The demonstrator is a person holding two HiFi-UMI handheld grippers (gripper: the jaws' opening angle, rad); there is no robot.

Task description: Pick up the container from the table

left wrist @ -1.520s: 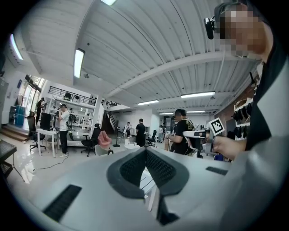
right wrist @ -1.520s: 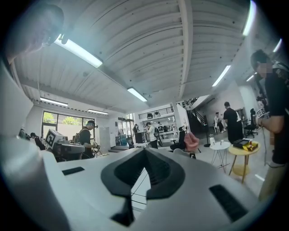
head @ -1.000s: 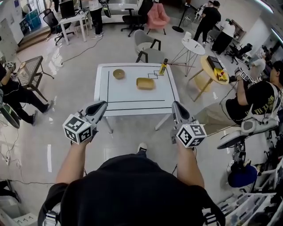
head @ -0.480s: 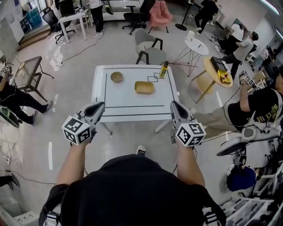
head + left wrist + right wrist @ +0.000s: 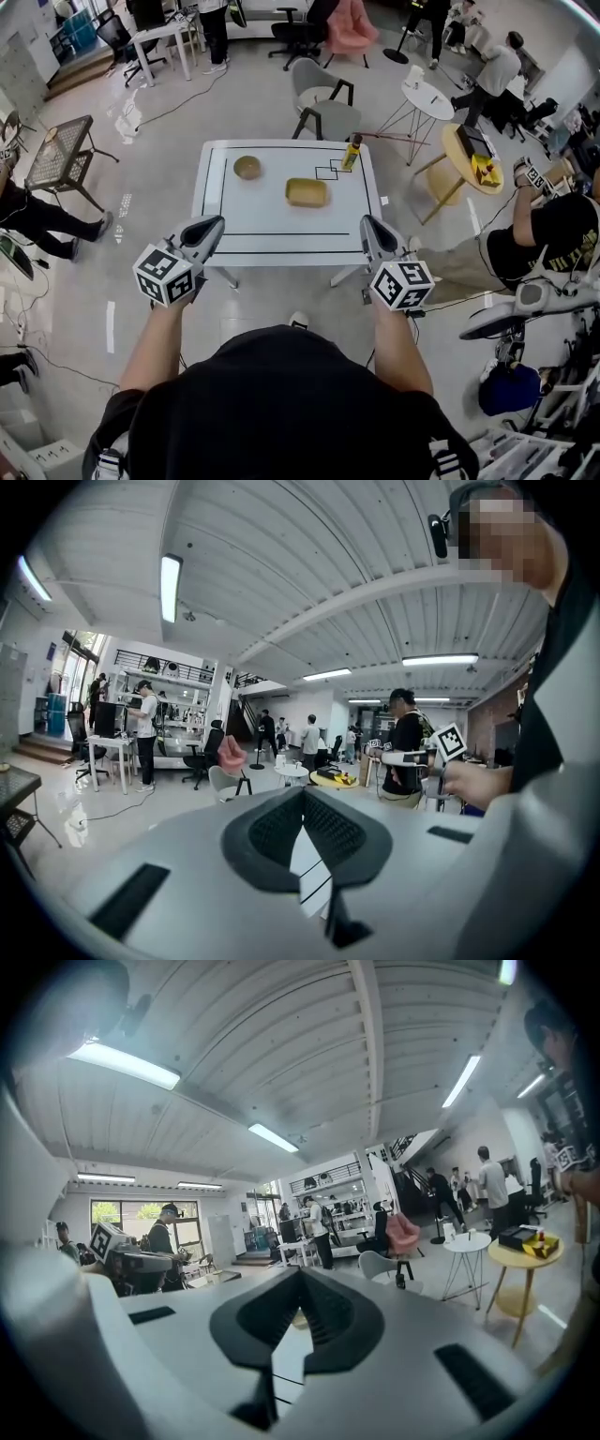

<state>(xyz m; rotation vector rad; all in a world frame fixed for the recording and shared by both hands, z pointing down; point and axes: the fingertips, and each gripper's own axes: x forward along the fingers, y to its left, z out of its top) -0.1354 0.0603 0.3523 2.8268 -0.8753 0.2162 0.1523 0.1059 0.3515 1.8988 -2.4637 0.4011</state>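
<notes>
The container [image 5: 307, 192] is a shallow yellow rectangular tray lying a little right of centre on the white table [image 5: 281, 220], which carries black line markings. A round tan bowl [image 5: 247, 167] sits to its left and a yellow bottle [image 5: 352, 152] stands at the far right corner. My left gripper [image 5: 210, 226] and right gripper [image 5: 368, 228] hover level in front of the table's near edge, well short of the container. Both are shut and empty. In the left gripper view the left gripper [image 5: 302, 794] shows pads touching; the right gripper [image 5: 300, 1274] looks the same in its view.
Grey chairs [image 5: 323, 94] stand behind the table. To the right are a small white round table [image 5: 427, 96], a yellow round table [image 5: 473, 155] and a seated person [image 5: 548, 230]. A wire-mesh table [image 5: 61, 150] and another person stand at the left.
Both grippers and the person have come closer to the table; the table now sits larger and lower in the head view. Both stay shut.
</notes>
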